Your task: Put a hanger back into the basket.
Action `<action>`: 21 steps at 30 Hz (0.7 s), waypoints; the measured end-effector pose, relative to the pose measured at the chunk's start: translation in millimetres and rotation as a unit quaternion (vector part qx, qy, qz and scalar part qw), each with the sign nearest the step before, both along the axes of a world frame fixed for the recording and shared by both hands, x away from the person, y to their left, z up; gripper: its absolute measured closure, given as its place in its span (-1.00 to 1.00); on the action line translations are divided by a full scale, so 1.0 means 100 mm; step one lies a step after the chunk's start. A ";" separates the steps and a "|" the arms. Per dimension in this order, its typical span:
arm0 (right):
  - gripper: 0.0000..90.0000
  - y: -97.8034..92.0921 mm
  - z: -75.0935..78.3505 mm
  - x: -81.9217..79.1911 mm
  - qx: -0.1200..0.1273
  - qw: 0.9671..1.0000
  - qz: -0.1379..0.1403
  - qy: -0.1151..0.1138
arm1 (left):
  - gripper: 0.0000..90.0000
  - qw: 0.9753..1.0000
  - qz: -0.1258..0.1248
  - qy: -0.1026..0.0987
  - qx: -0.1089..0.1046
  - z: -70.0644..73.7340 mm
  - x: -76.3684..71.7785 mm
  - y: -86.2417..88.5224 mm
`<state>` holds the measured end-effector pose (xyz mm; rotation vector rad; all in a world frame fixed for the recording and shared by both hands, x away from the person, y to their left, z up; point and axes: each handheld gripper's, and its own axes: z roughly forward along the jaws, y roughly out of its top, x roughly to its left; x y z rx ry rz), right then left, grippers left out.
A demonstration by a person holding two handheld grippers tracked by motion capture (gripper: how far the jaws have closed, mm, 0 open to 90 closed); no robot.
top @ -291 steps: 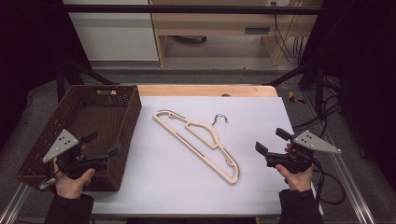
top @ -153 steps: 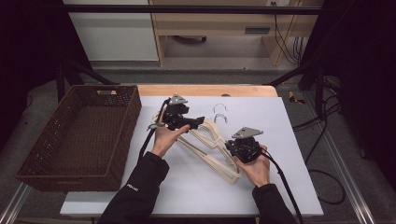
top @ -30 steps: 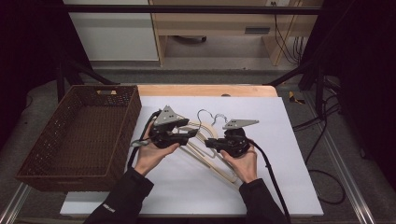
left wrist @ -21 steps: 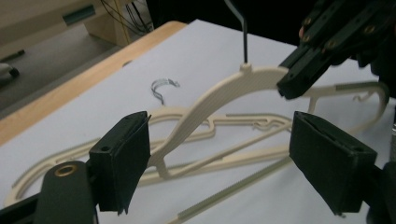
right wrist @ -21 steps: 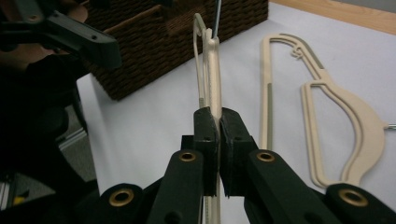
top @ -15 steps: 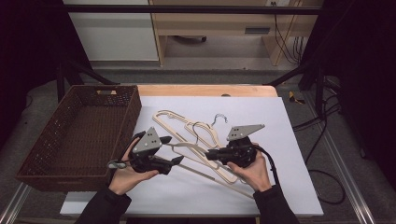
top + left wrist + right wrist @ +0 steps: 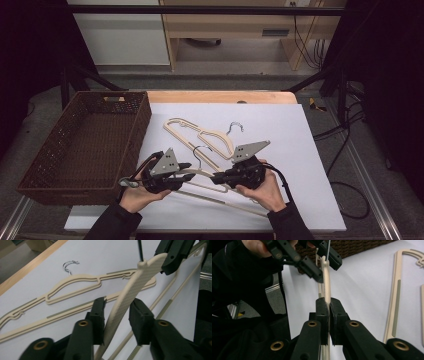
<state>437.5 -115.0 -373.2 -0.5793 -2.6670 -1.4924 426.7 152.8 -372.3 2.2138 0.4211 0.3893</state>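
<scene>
Two cream plastic hangers with metal hooks are on the white table. One hanger (image 7: 200, 134) (image 7: 75, 287) lies flat at mid-table. The other hanger (image 7: 202, 175) (image 7: 125, 302) (image 7: 326, 277) is raised near the front edge, held edge-up between my hands. My right gripper (image 7: 218, 177) (image 7: 327, 308) is shut on one of its arms. My left gripper (image 7: 186, 172) (image 7: 117, 315) stands open, its jaws on either side of the same arm with a gap on each side. In the right gripper view the left gripper (image 7: 322, 261) straddles the hanger near its hook.
A brown wicker basket (image 7: 142, 120) (image 7: 352, 245) sits at the table's left, close to my left hand. A white board (image 7: 310, 165) covers the table. Cables trail off the right side (image 7: 345, 190). The flat hanger's hook (image 7: 235, 127) points toward the back right.
Both hands have drawn the held hanger toward the front edge, away from the flat hanger. The right gripper has kept its hold on it.
</scene>
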 end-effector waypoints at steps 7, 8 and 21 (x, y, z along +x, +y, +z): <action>0.89 0.03 -0.04 0.02 -0.002 1.000 0.005 -0.001 | 0.56 1.000 0.001 0.009 0.022 0.00 -0.04 0.01; 0.89 0.03 -0.04 0.02 -0.002 1.000 0.005 -0.001 | 0.60 1.000 0.001 0.009 0.022 0.00 -0.04 0.01; 0.23 -0.04 -0.01 0.03 0.030 0.994 -0.088 -0.053 | 0.90 0.998 -0.008 0.056 -0.006 -0.01 -0.10 -0.05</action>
